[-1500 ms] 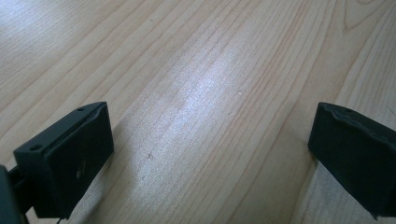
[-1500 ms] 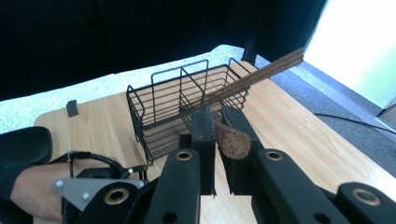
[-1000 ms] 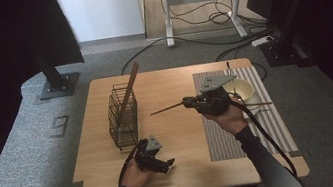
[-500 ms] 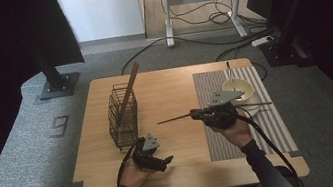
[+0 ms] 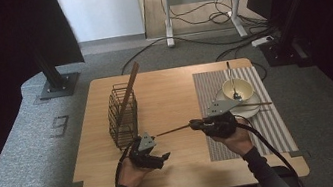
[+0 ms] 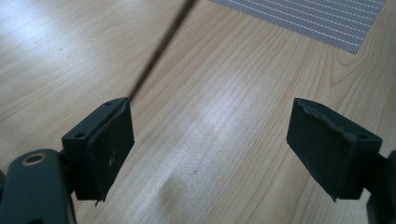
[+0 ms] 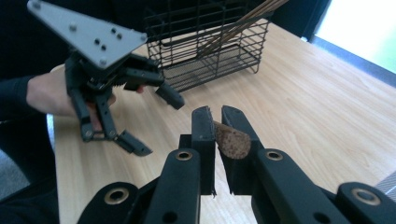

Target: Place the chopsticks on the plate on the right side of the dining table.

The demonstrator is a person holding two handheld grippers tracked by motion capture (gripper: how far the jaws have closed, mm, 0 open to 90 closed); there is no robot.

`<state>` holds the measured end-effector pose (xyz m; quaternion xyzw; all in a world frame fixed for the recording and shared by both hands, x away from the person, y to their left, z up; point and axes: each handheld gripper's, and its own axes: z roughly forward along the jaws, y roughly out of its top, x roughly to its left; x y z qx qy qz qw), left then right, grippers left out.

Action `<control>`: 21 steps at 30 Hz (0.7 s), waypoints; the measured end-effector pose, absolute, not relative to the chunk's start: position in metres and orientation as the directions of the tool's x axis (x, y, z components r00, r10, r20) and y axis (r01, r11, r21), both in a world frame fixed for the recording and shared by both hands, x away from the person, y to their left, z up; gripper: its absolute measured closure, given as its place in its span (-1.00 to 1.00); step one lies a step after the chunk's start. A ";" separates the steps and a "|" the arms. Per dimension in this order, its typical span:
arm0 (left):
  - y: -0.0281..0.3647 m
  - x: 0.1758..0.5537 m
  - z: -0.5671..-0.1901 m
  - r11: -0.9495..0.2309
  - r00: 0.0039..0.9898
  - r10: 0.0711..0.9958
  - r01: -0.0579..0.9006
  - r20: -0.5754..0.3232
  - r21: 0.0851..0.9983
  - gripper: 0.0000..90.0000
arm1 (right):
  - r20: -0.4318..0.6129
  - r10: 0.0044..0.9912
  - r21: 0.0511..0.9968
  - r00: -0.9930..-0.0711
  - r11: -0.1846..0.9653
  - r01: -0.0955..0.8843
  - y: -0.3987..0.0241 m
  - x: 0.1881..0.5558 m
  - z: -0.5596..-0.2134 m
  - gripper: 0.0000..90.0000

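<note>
In the high view, the right gripper is grasping a thin dark stick above the table; the stick is pointing left toward the left gripper, near the wire basket.

In the left gripper view, its fingers are released and have just been closing; the stick's tip is just beside the left finger, not between them.

In the right gripper view, the fingers are clenching the stick's brown end.
</note>
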<state>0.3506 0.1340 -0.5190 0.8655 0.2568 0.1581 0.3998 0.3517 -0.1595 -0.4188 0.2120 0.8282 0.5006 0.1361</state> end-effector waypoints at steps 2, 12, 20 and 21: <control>0.134 0.350 -0.519 -0.551 0.818 0.570 0.315 0.073 0.773 -0.64 | -0.012 0.476 0.887 -0.880 0.411 0.211 -0.157 0.349 -0.419 0.85; 0.135 0.350 -0.519 -0.543 0.821 0.566 0.302 0.075 0.784 -0.29 | 0.006 0.427 0.882 -0.904 0.424 0.206 -0.148 0.342 -0.424 0.85; 0.136 0.349 -0.518 -0.538 0.825 0.559 0.284 0.084 0.794 0.07 | 0.019 0.400 0.876 -0.916 0.434 0.207 -0.142 0.340 -0.428 0.85; 0.136 0.349 -0.518 -0.536 0.826 0.557 0.282 0.083 0.796 0.12 | 0.020 0.397 0.877 -0.917 0.434 0.207 -0.141 0.340 -0.428 0.85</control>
